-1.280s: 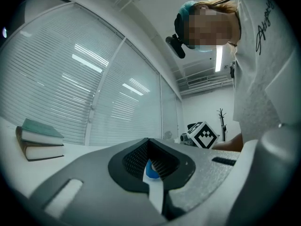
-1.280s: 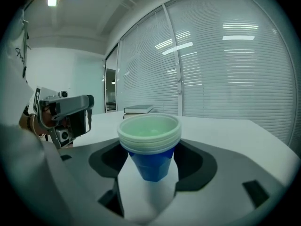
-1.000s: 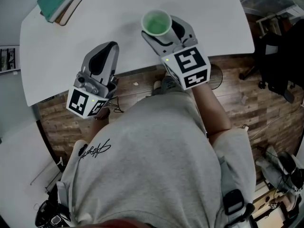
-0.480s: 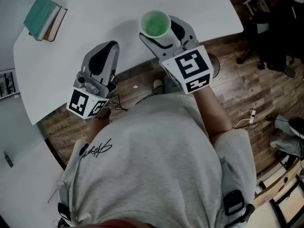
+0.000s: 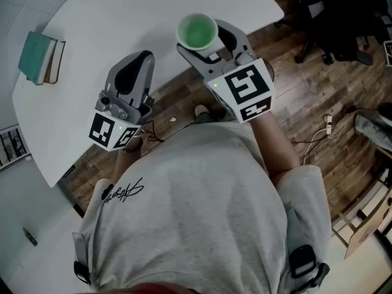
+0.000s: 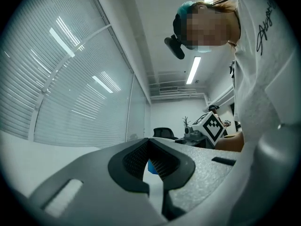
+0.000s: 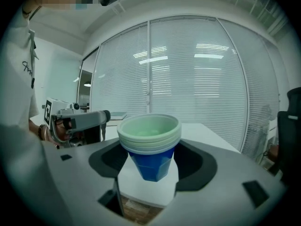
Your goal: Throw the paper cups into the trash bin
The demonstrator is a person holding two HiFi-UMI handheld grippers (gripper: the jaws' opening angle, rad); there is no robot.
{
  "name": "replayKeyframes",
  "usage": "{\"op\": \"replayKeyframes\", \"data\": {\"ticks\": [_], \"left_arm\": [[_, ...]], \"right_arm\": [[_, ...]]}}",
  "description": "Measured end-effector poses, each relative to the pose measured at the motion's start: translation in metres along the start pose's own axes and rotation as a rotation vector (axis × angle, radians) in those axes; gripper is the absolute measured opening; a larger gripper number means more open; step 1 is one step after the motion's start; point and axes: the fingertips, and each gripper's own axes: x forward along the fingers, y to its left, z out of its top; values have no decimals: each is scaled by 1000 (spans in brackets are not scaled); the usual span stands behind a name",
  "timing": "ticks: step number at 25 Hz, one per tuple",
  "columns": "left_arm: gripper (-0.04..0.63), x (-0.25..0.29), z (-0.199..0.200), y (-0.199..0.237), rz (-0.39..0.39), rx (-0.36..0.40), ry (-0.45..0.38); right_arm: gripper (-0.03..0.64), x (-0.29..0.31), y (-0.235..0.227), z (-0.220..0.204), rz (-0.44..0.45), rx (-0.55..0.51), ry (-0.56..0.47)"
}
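A stack of nested paper cups (image 5: pixel 197 30), blue outside and pale green inside, is held upright in my right gripper (image 5: pixel 205 41), which is shut on it near the table's edge. In the right gripper view the cups (image 7: pixel 149 142) stand between the dark pads of that gripper (image 7: pixel 151 166). My left gripper (image 5: pixel 136 66) hovers to the left at about the same height, shut with nothing in it. Its pads (image 6: pixel 160 161) nearly meet in the left gripper view. No trash bin is in view.
The white table (image 5: pixel 122 23) runs off to the upper left, with teal books (image 5: pixel 40 57) near its left end. Wood floor (image 5: pixel 306 97) with cables (image 5: pixel 318 133) lies to the right. A dark office chair (image 5: pixel 343 17) stands at the upper right.
The head view has swung to the right: the table and books have slid left and more floor shows. Both grippers keep their places in view, the cups still held.
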Motion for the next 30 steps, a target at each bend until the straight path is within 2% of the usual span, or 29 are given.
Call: {"op": "replayKeyframes", "data": {"ticks": [13, 17, 30], "left_arm": [[0, 73, -12, -63, -182, 0, 18], [0, 96, -17, -87, -211, -8, 25], [0, 156, -35, -161, -282, -45, 35]], "right_arm": [[291, -78, -53, -12, -150, 18, -9], [290, -106, -72, -20, -179, 25, 17], [291, -186, -128, -46, -252, 54, 3]]}}
